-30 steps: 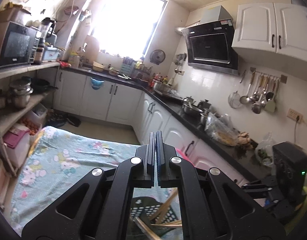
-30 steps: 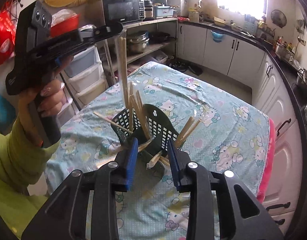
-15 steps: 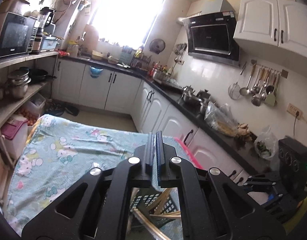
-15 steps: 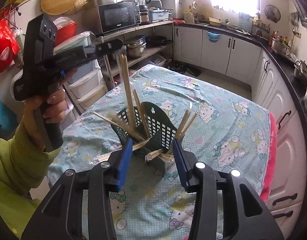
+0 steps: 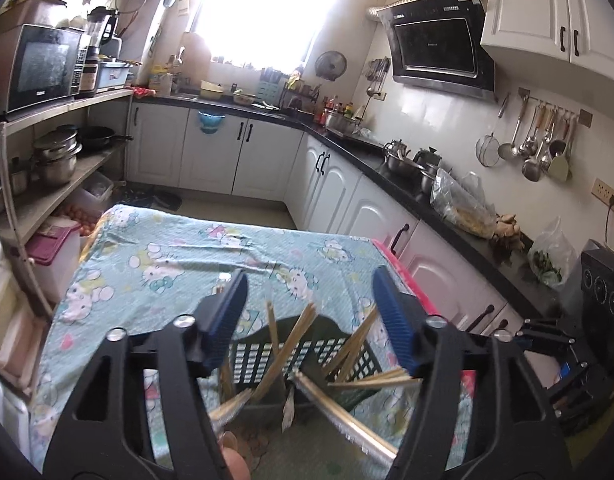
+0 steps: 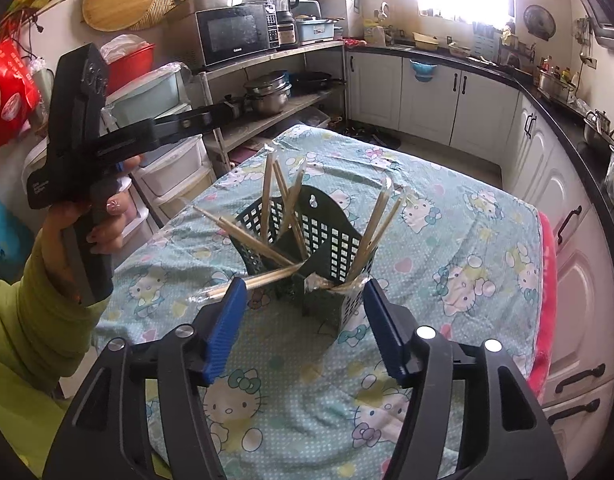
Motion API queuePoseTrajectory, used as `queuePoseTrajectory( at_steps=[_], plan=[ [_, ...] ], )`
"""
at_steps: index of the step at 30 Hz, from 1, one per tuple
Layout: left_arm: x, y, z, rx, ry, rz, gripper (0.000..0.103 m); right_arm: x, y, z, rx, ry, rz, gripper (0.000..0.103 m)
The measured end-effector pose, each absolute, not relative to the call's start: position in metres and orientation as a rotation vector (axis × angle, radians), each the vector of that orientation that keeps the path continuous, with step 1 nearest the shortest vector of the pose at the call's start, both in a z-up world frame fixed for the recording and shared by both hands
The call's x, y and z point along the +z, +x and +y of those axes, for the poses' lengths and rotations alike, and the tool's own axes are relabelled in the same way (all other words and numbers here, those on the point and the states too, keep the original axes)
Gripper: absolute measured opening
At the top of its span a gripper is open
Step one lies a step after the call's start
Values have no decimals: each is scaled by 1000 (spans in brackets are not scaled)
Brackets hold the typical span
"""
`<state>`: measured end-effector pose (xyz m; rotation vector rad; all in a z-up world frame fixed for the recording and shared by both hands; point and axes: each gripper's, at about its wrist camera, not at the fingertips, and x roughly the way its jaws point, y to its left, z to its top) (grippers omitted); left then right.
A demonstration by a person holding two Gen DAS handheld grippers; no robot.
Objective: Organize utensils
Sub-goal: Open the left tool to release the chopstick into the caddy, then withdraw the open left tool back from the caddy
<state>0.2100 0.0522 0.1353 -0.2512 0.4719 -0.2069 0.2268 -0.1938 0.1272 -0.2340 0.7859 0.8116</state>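
Note:
A dark green perforated basket [image 6: 327, 240] stands on the cartoon-cat tablecloth [image 6: 467, 240], with several wooden chopsticks [image 6: 267, 196] leaning in its compartments at different angles. My left gripper [image 5: 309, 316] hovers above the basket [image 5: 251, 360]. Its jaws are opening and its pads press on nothing, while the chopsticks' [image 5: 293, 340] tips show lower down between the fingers. In the right wrist view, a hand holds the left gripper [image 6: 223, 111] up and to the left of the basket. My right gripper [image 6: 305, 320] sits just short of the basket, its jaws opening with nothing between them.
A green sleeve [image 6: 39, 320] fills the near left. A shelf rack with a microwave [image 6: 235, 38] and pots [image 6: 269, 94] stands left of the table, above plastic drawers [image 6: 175, 176]. White cabinets [image 6: 579, 280] under a black counter run along the right side.
The left jaws, shut on a pair of upright chopsticks above the basket, have opened, and those chopsticks now stand in the basket. The left gripper has dipped. The right jaws have widened.

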Motion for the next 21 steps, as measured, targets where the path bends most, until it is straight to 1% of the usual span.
queuePoseTrajectory(
  at_steps=[1, 3, 4, 6, 10, 11, 16, 18, 21],
  plan=[
    [135, 207, 52, -206, -248, 472, 65, 126, 225, -194, 811, -234, 785, 60],
    [134, 199, 53, -204, -239, 472, 73, 125, 220, -195, 813, -233, 784, 61],
    [133, 194, 53, -201, -234, 473, 75, 124, 218, -195, 810, -233, 782, 62],
    [131, 187, 54, -198, -229, 477, 82, 123, 213, -196, 807, -232, 778, 65],
    [125, 173, 54, -202, -228, 489, 87, 120, 205, -198, 796, -233, 773, 68],
    [123, 169, 54, -201, -227, 492, 91, 119, 203, -198, 790, -235, 770, 70],
    [114, 154, 55, -198, -222, 509, 92, 115, 193, -202, 777, -236, 758, 73],
    [110, 150, 55, -199, -228, 518, 92, 112, 188, -204, 767, -234, 751, 80],
    [103, 142, 56, -192, -227, 532, 92, 109, 182, -207, 766, -228, 745, 81]
  ],
)
